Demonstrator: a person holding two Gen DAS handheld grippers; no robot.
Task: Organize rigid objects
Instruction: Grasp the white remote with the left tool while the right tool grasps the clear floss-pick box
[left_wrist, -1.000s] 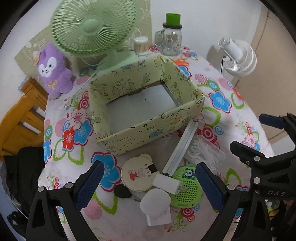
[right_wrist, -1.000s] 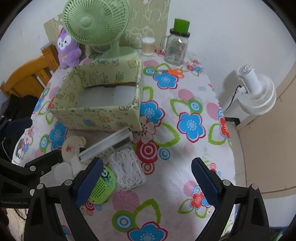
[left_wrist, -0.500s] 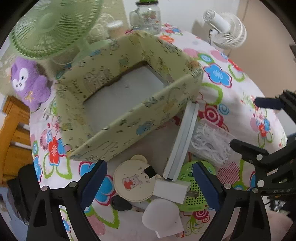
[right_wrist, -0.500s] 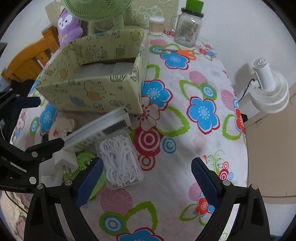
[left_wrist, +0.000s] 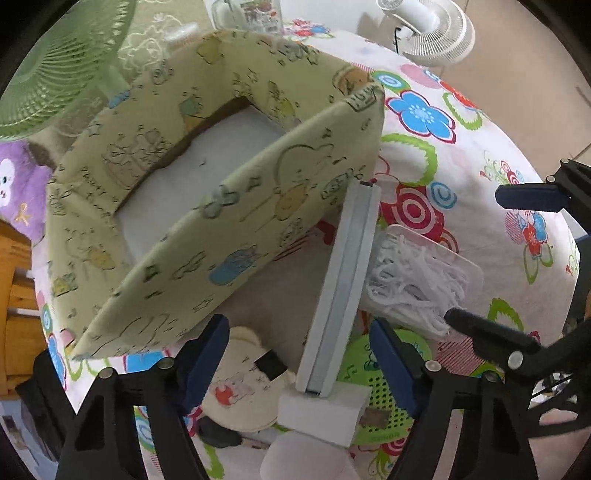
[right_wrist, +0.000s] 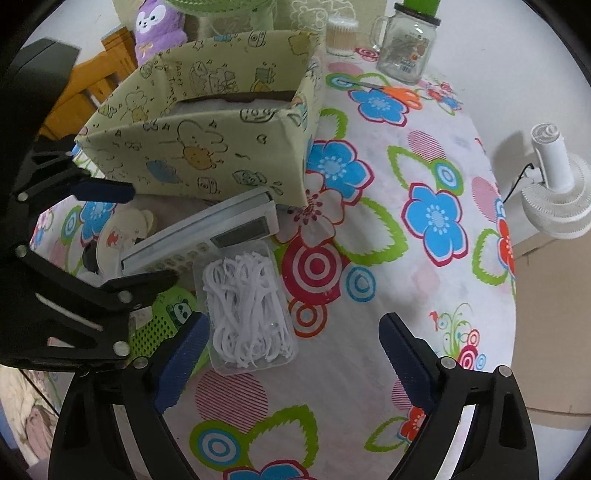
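The left claw (left_wrist: 295, 354) hangs over the white calculator (left_wrist: 340, 291), its jaws just narrowing, pads not yet touching it. The calculator leans by the box (left_wrist: 221, 206). The right claw (right_wrist: 291, 354), wide open and empty, straddles the floss case (right_wrist: 247, 306) on the surface (right_wrist: 406, 295).

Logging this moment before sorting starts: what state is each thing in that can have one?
storage box: open-topped, nothing inside.
calculator: propped against the box front, tilted.
clear case: lid shut, full of white floss picks.
glass jar: upright, lidded.
left gripper: jaws just been closing, not gripping; calculator's lower end between them.
right gripper: open, holding nothing.
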